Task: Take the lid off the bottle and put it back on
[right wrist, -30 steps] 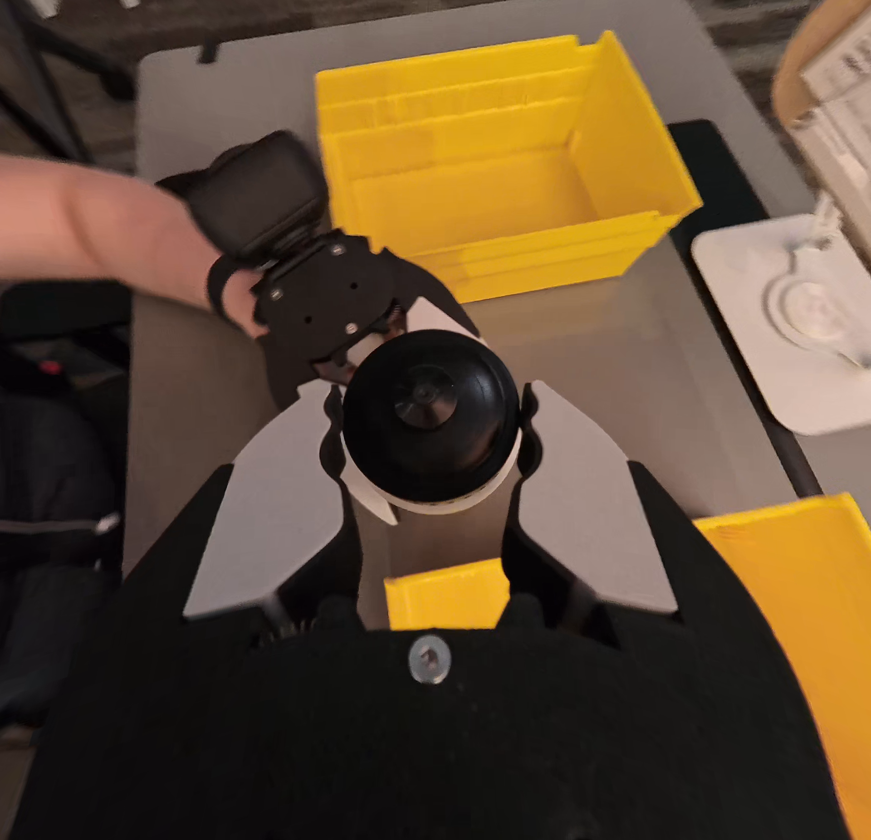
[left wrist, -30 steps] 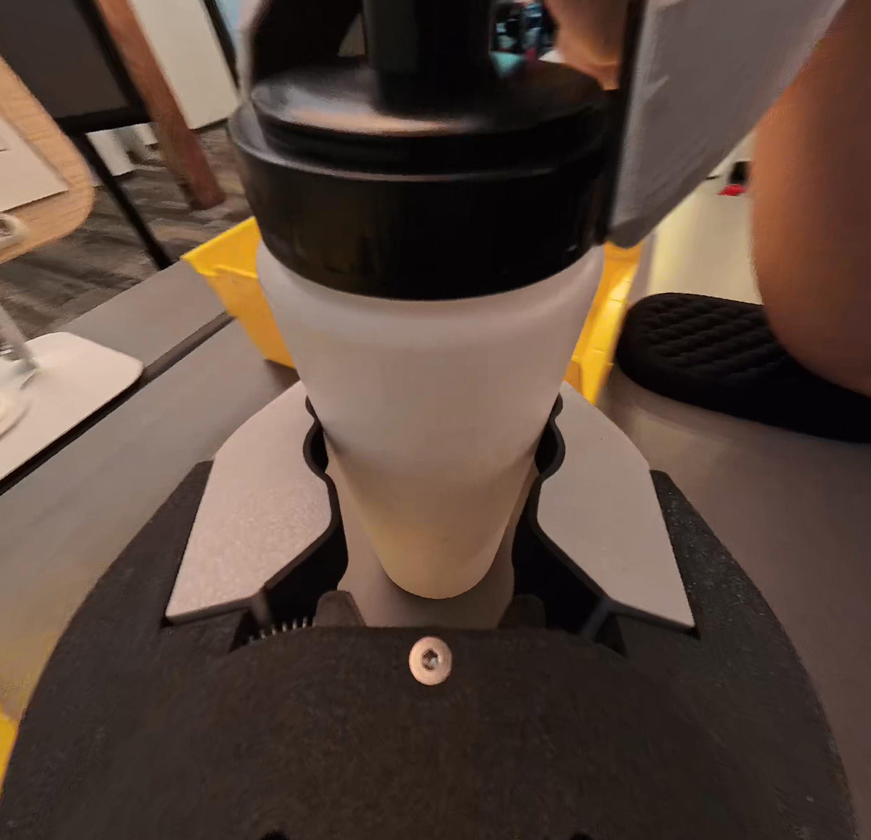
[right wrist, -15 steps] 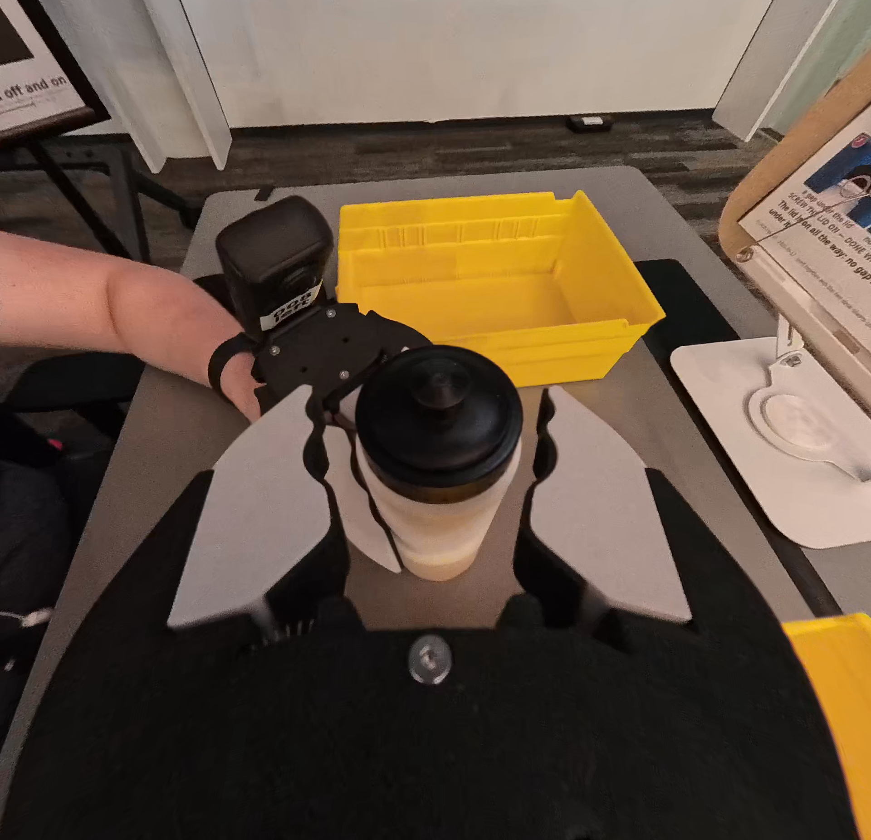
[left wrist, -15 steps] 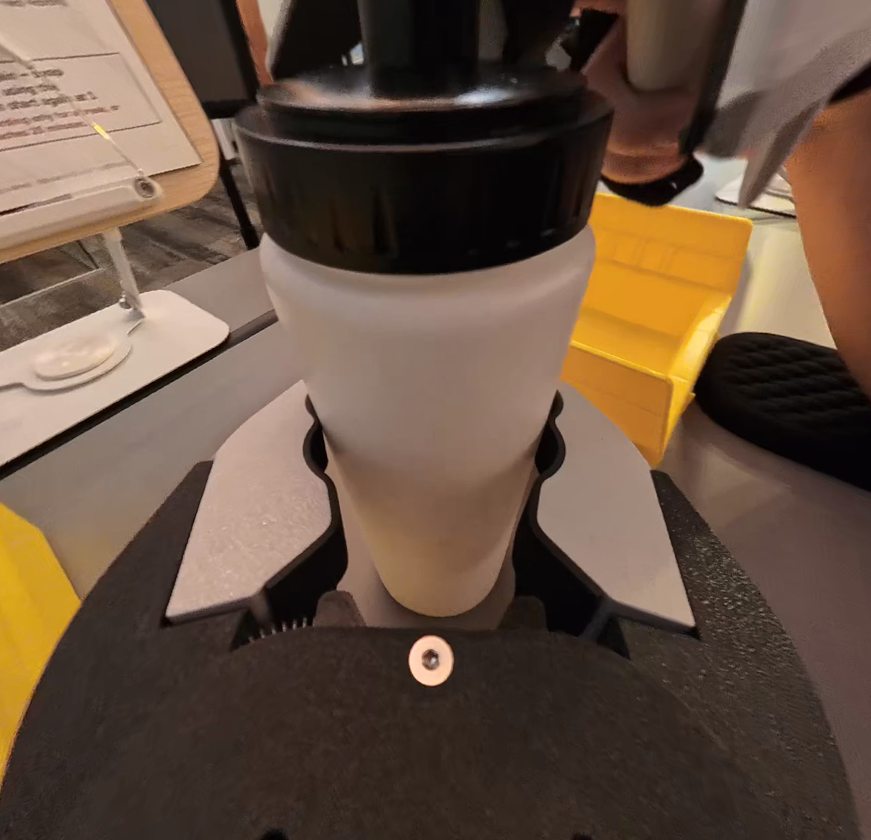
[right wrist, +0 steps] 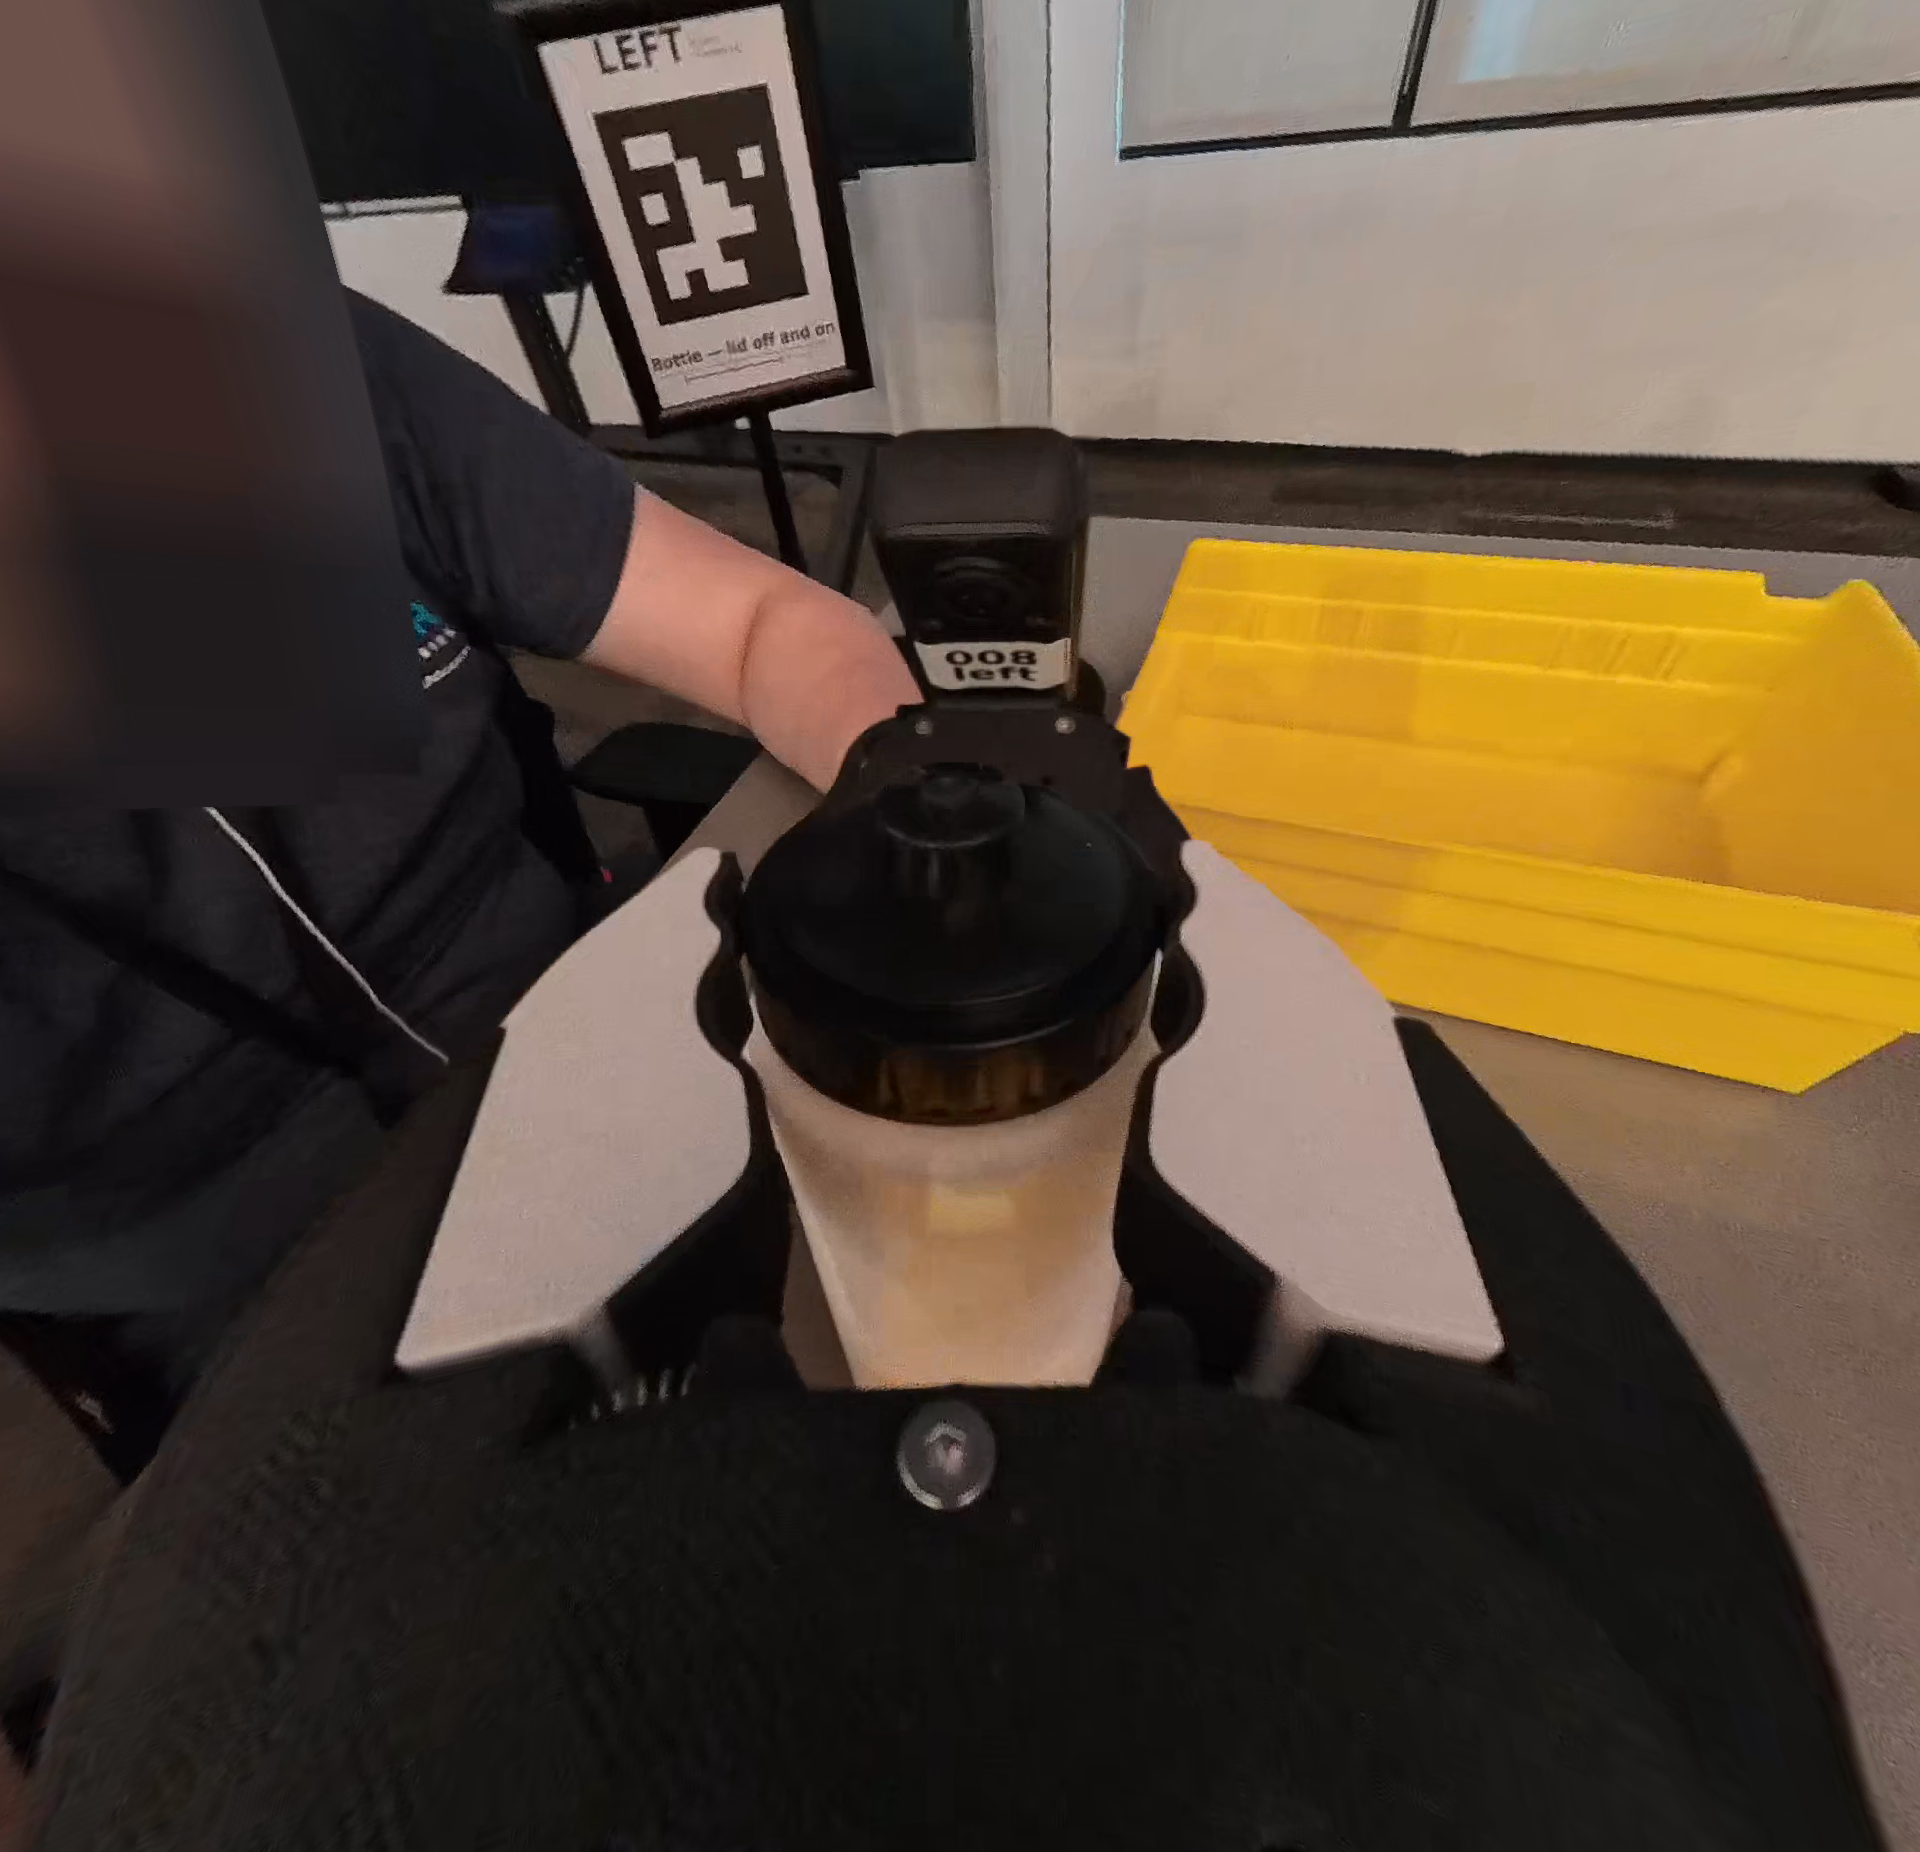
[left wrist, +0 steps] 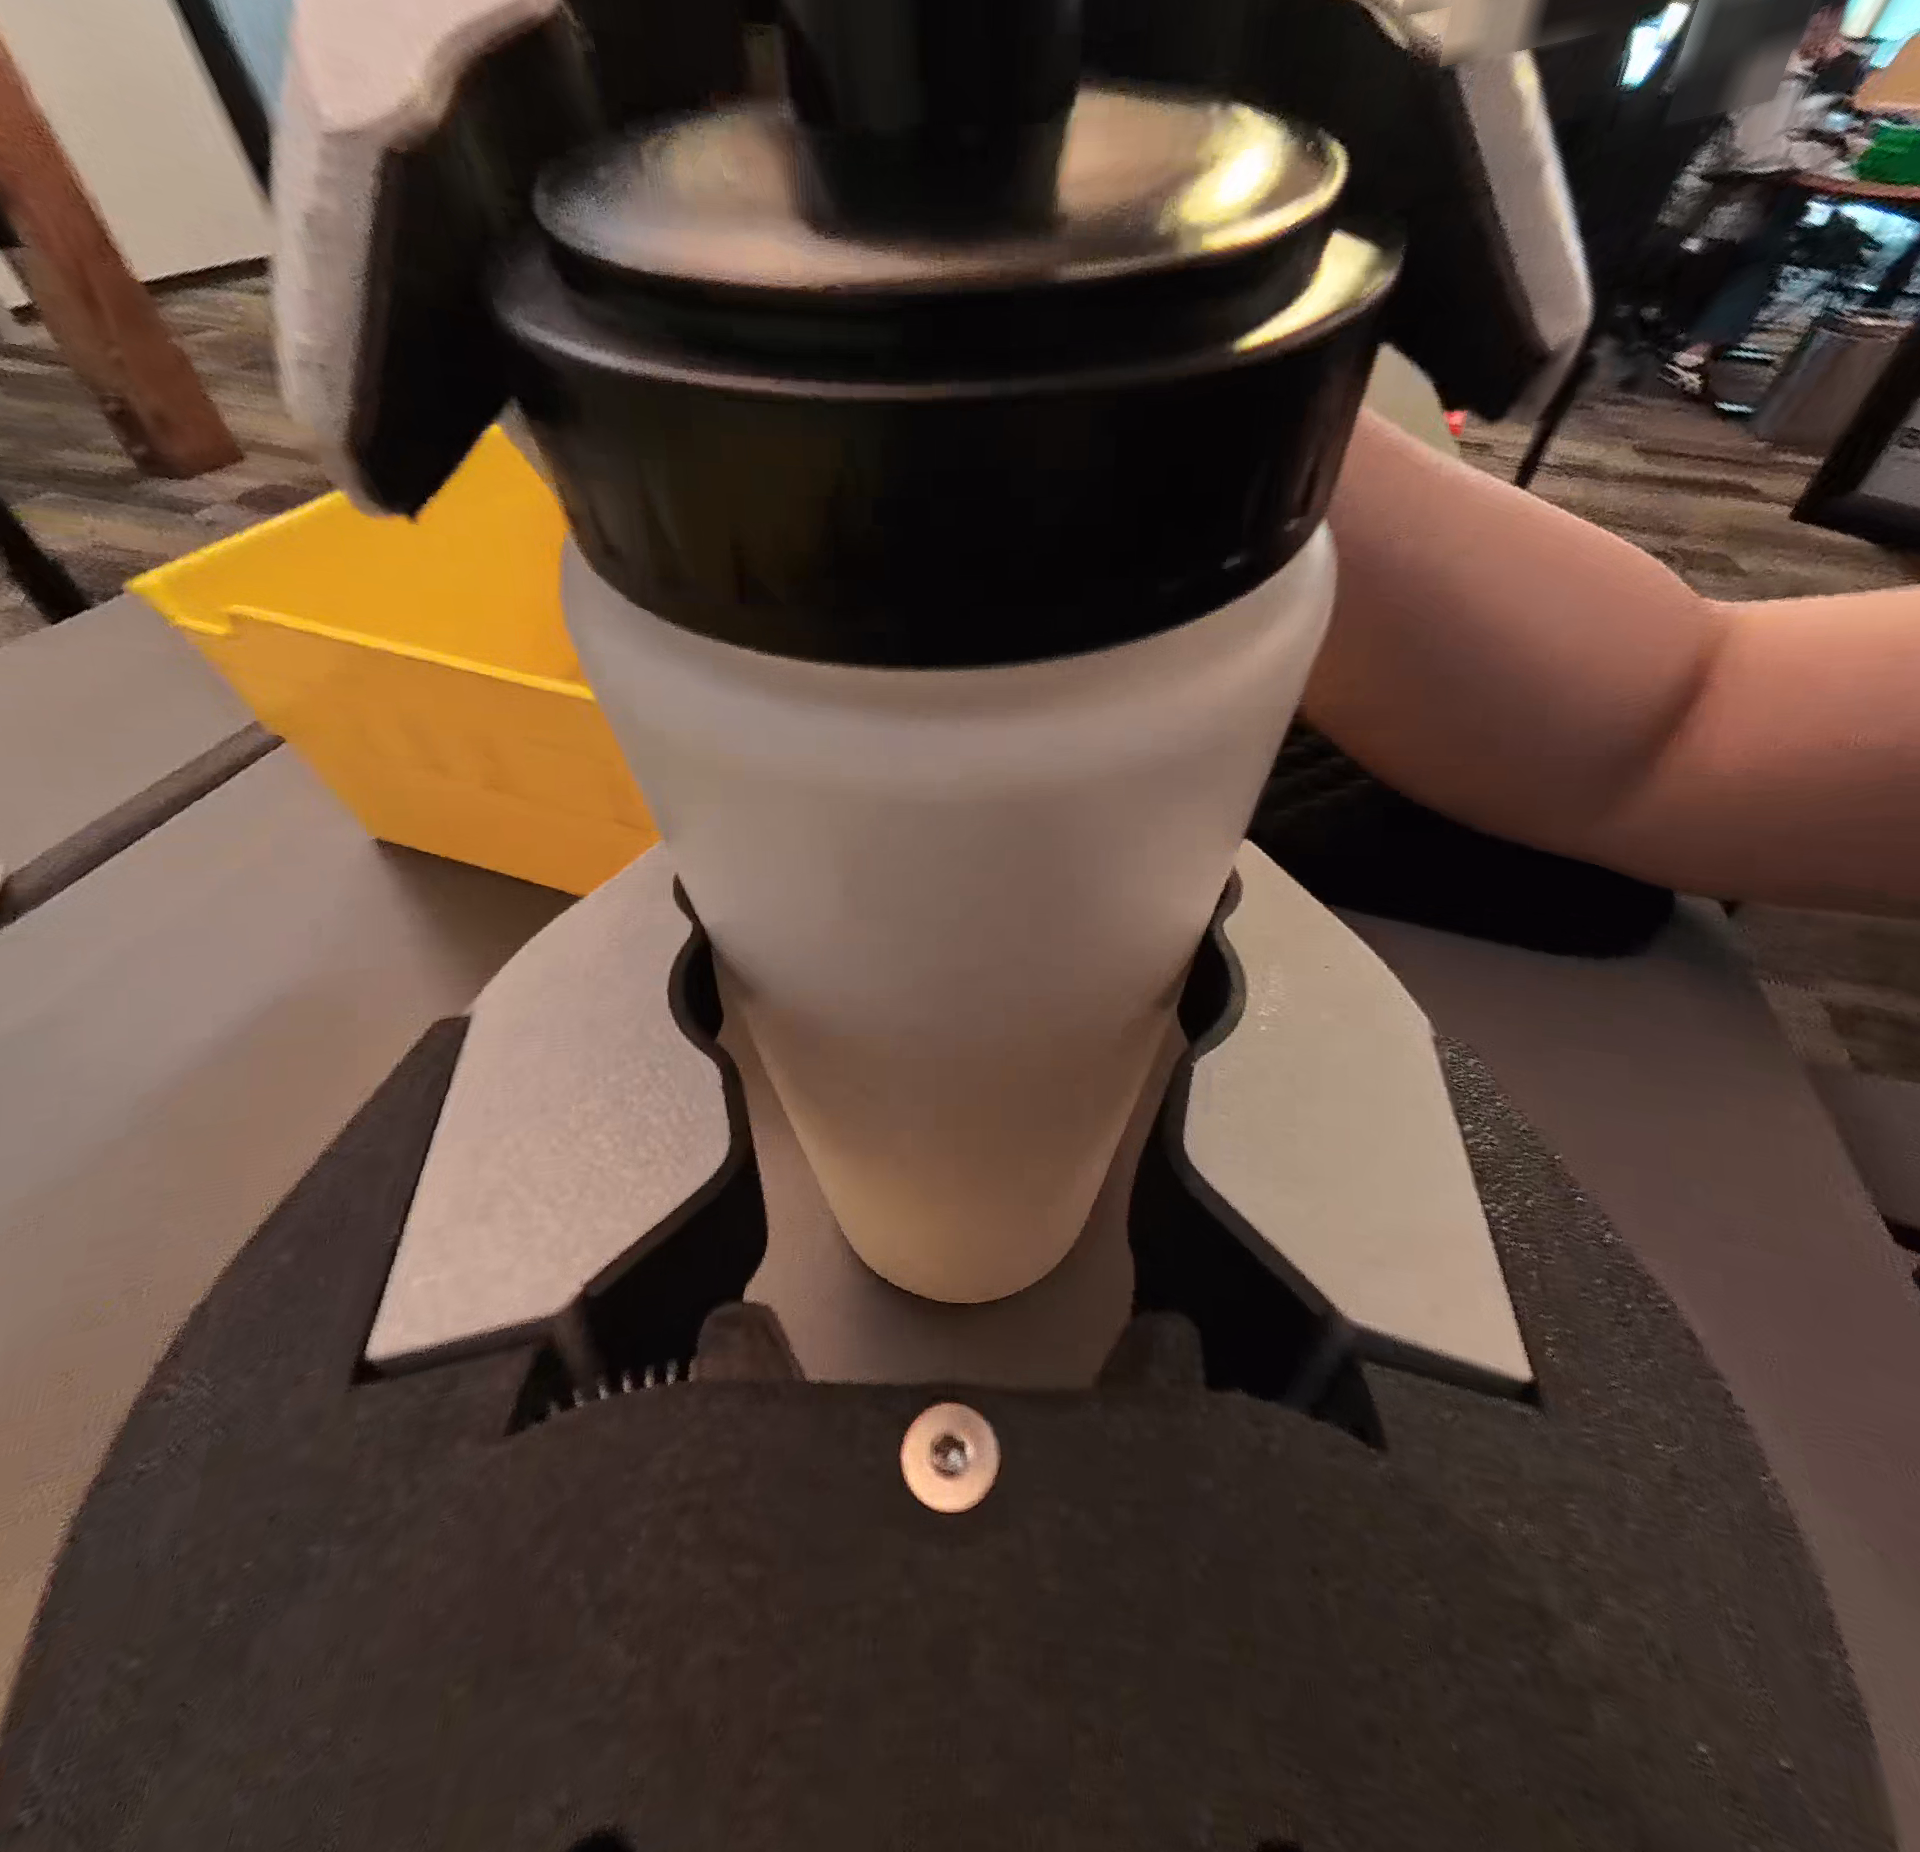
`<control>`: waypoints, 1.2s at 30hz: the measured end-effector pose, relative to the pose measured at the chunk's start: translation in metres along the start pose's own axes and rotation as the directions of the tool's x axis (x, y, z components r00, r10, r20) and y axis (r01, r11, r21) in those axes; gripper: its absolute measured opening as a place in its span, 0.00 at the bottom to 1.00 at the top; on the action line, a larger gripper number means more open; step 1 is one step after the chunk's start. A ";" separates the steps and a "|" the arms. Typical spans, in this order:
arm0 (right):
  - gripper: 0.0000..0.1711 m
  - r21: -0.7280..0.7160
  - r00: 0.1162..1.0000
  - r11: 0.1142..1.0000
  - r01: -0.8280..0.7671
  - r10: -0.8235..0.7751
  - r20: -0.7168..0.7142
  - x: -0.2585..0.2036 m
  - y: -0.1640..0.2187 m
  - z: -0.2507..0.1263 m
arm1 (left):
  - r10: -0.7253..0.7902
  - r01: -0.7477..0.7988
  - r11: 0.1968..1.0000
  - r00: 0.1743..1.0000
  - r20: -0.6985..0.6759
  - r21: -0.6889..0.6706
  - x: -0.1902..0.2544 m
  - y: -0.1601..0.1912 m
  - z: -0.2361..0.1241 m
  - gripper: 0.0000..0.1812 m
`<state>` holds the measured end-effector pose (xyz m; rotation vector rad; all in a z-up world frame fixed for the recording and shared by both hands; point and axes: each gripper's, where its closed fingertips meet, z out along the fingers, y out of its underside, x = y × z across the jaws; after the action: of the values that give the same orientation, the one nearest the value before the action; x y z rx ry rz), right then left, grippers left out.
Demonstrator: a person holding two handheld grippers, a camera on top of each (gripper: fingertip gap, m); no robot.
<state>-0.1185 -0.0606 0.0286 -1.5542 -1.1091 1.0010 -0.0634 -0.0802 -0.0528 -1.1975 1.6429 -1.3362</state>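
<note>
A white translucent bottle [left wrist: 935, 815] with a black spouted lid [left wrist: 935, 472] stands upright on the grey table [left wrist: 208, 971]. My left gripper [left wrist: 956, 909] is shut on the bottle's lower body. My right gripper [right wrist: 951, 867] faces the left one from the other side, with its jaws against both sides of the lid [right wrist: 951, 940], above the bottle body [right wrist: 951, 1210]. In the left wrist view the right gripper [left wrist: 945, 441] is blurred around the lid. The lid sits on the bottle. The left gripper's camera housing [right wrist: 977, 545] shows behind the bottle.
A yellow bin [right wrist: 1507, 867] sits on the table beside the bottle and also shows in the left wrist view [left wrist: 416, 701]. A black pad [left wrist: 1455, 867] lies under the person's forearm [left wrist: 1558, 722]. The person's torso [right wrist: 260, 971] and a sign on a stand [right wrist: 707, 192] are behind. My right fingertips sit around 9 cm from my left ones.
My right gripper has tilted from looking down on the lid to a lower, more level view, and its jaws have narrowed onto the lid. The left gripper has swung sideways while holding the bottle.
</note>
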 end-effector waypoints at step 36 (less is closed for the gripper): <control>0.42 -0.003 0.910 0.987 0.159 -0.148 -0.388 0.050 -0.012 0.008 | -0.001 0.004 1.000 0.962 0.272 -0.010 -0.048 0.004 -0.019 0.49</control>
<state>-0.1159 -0.0092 0.0336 -1.5319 -0.9154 0.5664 -0.0651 -0.0282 -0.0540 -1.3247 1.4533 -1.1096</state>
